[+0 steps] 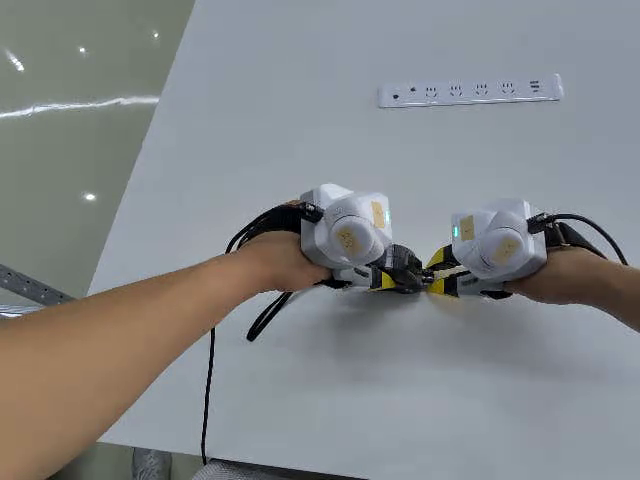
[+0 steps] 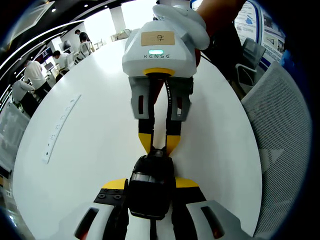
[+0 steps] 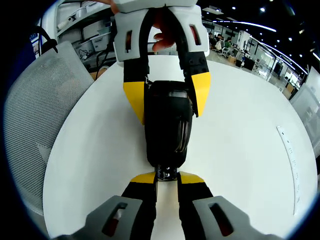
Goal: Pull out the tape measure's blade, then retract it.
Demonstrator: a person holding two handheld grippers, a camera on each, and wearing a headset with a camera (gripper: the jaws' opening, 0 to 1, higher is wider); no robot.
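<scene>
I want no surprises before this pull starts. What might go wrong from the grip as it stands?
1. The right tool pinches only the small blade tip; it may slip off, so the blade would snap back.
2. The left tool clamps the tape measure by its rounded black case, which might twist or slide out under the pull.

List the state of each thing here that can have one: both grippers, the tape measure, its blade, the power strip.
left gripper: shut on the tape measure's case.
right gripper: shut on the blade's end hook.
tape measure: held between the two grippers.
blade: retracted, just the hook out.
power strip: flat on the table, sockets empty.
</scene>
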